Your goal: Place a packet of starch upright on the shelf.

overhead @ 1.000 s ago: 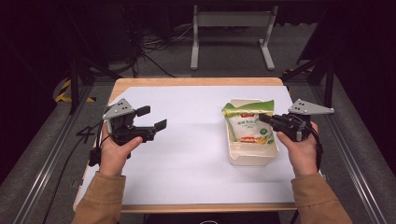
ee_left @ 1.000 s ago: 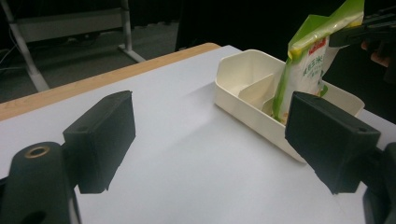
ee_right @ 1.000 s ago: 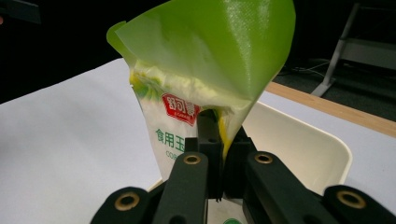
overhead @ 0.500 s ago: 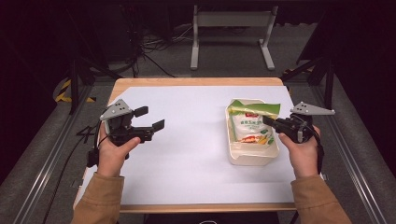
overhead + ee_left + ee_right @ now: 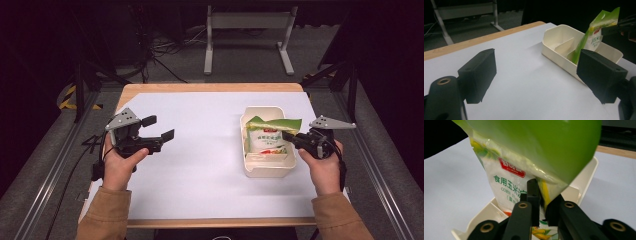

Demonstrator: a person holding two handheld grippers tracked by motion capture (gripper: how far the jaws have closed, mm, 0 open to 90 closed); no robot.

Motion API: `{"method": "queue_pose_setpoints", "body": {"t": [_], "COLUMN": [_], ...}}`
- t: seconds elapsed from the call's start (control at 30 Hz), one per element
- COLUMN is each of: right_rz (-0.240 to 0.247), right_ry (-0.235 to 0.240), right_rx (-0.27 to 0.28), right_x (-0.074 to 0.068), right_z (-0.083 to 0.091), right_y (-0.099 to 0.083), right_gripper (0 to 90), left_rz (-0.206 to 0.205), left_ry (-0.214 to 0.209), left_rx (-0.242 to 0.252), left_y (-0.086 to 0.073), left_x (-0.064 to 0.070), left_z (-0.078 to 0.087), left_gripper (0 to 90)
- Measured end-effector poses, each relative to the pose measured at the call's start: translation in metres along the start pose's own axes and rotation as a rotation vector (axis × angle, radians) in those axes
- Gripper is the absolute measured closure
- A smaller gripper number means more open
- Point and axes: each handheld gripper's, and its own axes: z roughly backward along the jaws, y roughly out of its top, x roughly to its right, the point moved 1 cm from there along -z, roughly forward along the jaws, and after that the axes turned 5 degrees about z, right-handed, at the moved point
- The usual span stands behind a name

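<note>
The right gripper [image 5: 289,136] is pinching the edge of a green-and-white packet [image 5: 269,137], holding it inside the cream divided tray [image 5: 268,172] on the table's right side. The packet is standing nearly upright, its long axis leaning over the compartment. The left gripper [image 5: 159,127] is hovering well apart on the left, jaws spread and empty.

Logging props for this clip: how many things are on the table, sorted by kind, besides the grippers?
Cream divided tray: 1
Green and white pouch, held by the right gripper over the tray: 1
White table cover sheet: 1
Total: 3
</note>
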Motion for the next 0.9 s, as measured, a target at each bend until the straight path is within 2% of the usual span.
{"method": "queue_pose_setpoints", "body": {"t": [0.2,0.33,0.6,0.77,0.9], "right_rz": [0.001,0.033,0.061,0.104,0.100], "right_ry": [-0.003,-0.011,-0.024,-0.025,-0.032], "right_rx": [0.052,0.065,0.080,0.097,0.110], "right_x": [0.003,0.002,0.001,0.001,0.007], "right_z": [0.011,0.017,0.026,0.037,0.046], "right_y": [0.008,0.014,0.023,0.028,0.027], "right_gripper": [66.8,55.8,47.9,44.0,42.9], "left_rz": [0.004,0.008,0.008,0.016,0.029], "left_ry": [0.009,0.014,0.029,0.037,0.045], "left_rx": [-0.004,-0.008,-0.001,0.004,0.004], "left_y": [-0.002,-0.004,-0.006,-0.008,-0.010], "left_x": [-0.002,-0.003,-0.007,-0.013,-0.016], "left_z": [0.000,0.002,0.011,0.016,0.020], "left_gripper": [17.1,17.0,16.6,16.2,15.8]}}
